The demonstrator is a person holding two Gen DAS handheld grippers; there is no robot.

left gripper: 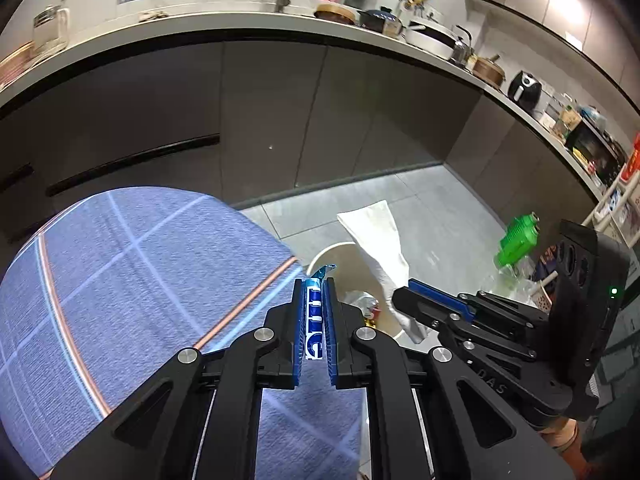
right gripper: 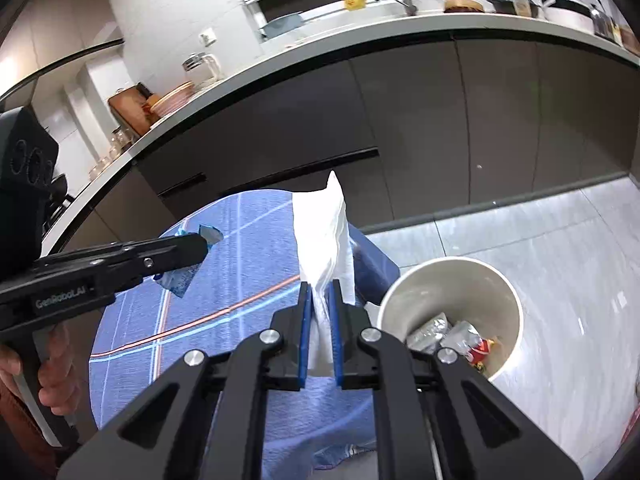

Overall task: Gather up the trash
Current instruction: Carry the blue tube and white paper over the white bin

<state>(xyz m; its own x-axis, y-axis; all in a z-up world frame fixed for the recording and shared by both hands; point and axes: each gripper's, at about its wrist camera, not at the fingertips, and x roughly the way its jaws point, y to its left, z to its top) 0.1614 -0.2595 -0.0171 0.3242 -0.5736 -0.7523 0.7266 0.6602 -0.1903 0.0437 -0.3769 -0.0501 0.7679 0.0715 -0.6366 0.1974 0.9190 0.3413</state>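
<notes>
My left gripper (left gripper: 314, 284) is shut on a blue and white snack wrapper (left gripper: 313, 320), held over the edge of the round table with the blue cloth (left gripper: 140, 280). It shows in the right wrist view too (right gripper: 200, 244), with the wrapper (right gripper: 180, 280) hanging below it. My right gripper (right gripper: 321, 284) is shut on a white paper tissue (right gripper: 324, 232) that sticks up above the fingers. In the left wrist view the right gripper (left gripper: 404, 292) holds the tissue (left gripper: 380, 248) over a white trash bin (left gripper: 332, 252). The bin (right gripper: 516, 312) stands on the floor beside the table with wrappers inside.
Dark cabinets under a long white counter (left gripper: 240, 24) run along the back, loaded with pots and kitchenware. A green object (left gripper: 516, 240) and clutter lie on the grey tiled floor (left gripper: 420, 200) at the right. A white rack (left gripper: 616, 200) stands far right.
</notes>
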